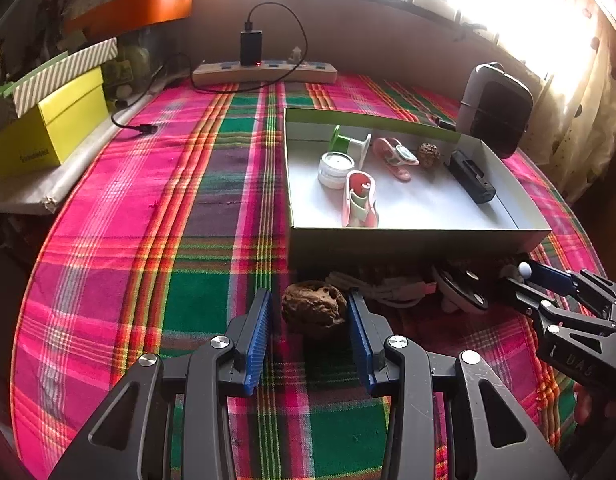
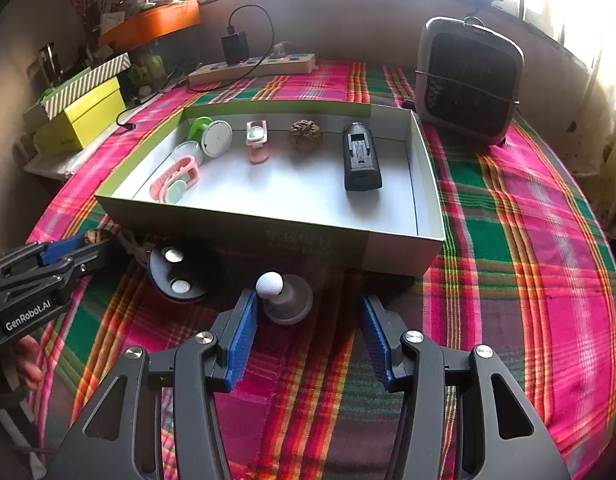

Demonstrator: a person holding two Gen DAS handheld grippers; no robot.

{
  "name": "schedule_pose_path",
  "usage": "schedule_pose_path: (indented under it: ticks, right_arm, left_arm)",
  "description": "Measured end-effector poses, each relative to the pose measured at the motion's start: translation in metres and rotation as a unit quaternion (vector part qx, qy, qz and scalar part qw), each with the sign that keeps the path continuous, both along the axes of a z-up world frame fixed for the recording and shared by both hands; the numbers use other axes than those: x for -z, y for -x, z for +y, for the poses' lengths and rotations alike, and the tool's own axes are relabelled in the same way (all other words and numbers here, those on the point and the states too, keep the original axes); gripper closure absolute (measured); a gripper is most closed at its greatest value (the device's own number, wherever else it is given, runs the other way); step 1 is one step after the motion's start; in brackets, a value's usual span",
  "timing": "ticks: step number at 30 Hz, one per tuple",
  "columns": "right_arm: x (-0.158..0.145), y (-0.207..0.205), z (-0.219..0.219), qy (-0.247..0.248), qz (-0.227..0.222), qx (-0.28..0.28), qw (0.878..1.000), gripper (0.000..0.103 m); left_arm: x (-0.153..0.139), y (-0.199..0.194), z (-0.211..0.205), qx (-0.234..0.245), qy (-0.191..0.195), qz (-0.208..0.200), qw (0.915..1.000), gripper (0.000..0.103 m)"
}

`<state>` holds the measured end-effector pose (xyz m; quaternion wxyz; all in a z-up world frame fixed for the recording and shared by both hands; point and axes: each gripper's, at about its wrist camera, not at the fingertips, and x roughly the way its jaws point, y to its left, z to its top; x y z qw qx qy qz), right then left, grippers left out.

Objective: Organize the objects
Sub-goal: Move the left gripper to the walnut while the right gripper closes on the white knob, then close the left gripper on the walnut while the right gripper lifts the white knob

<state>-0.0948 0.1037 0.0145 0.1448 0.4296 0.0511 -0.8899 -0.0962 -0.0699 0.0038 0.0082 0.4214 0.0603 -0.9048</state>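
Note:
A shallow white box [image 1: 420, 236] [image 2: 267, 232] on the plaid cloth holds a green spool [image 1: 348, 142], a white jar [image 1: 335, 168], pink clips [image 1: 360, 200], a brown nut [image 1: 429, 155] and a black device [image 2: 360, 157]. My left gripper [image 1: 310, 316] is open, its pads on either side of a brown wrinkled nut [image 1: 314, 308] on the cloth in front of the box. My right gripper [image 2: 308, 320] is open around a grey knob with a white ball top [image 2: 281, 294]. A black disc with two metal studs [image 2: 177, 274] and a coiled white cable [image 1: 384, 288] lie between them.
A power strip with a black charger [image 1: 263, 68] lies at the back. Yellow and striped boxes [image 1: 47, 120] stand at the left. A grey fan heater [image 2: 470, 76] stands at the back right. An orange tray [image 1: 135, 8] sits on a shelf.

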Motion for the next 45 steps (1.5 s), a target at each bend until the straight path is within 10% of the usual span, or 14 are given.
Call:
schedule_pose_path:
  ticks: [45]
  right_arm:
    - [-0.0028,-0.0025,0.0068,0.029,0.001,0.009,1.000,0.077]
  left_arm:
    - [-0.0006,-0.0004,-0.0045,-0.013,-0.006,0.008,0.9999,0.073]
